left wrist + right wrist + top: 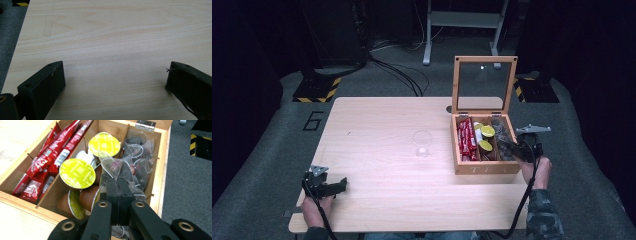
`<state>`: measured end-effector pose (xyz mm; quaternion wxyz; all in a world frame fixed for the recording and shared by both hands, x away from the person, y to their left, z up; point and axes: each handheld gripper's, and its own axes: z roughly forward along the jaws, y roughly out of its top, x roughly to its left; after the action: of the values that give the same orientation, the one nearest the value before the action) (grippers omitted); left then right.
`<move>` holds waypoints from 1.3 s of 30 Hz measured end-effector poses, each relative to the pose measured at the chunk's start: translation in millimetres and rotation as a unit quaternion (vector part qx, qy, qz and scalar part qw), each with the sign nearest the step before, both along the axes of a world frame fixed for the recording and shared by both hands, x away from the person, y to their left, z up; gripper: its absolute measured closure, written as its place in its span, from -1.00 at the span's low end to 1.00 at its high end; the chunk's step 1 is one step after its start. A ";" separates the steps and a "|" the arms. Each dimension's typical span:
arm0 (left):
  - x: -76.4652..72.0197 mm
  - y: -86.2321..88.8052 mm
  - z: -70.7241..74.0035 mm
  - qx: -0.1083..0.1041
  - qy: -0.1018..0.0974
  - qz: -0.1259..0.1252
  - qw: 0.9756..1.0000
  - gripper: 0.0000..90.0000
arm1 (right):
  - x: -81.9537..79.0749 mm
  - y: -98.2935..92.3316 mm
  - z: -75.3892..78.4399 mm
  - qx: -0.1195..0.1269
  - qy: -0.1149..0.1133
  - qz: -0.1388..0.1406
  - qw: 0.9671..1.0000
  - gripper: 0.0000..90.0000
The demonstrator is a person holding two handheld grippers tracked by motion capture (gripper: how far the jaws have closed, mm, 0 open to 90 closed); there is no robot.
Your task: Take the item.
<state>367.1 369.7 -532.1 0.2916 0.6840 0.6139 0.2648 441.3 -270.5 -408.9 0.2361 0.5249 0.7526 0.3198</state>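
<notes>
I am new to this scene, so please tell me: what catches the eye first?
The open wooden compartment box at the table's right side, holding red sachets, yellow-lidded capsules and clear tea bags. The right gripper is shut on one clear pyramid tea bag. A clear plastic cup stands mid-table.

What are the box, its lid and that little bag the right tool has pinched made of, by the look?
Box: light wood, visible grain, matt. Lid: wooden frame around a clear pane, glass or plastic. Bag in the right tool: thin see-through mesh or film, dark filling showing through.
</notes>
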 end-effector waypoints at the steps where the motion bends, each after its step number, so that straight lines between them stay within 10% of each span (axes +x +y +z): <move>1: 0.1 -0.2 -0.1 -0.001 -0.001 0.001 1.000 -0.96 | -0.1 0.1 1.4 -0.003 -0.002 0.002 1.000 1.00; 39: 0.5 -1.2 0.4 0.004 -0.004 -0.009 1.000 -0.92 | 0.7 53.1 41.4 0.003 -0.059 0.079 0.995 1.00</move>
<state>367.6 368.4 -531.7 0.2939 0.6893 0.6057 0.2675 441.9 -217.4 -367.4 0.2522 0.4446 0.7755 0.3706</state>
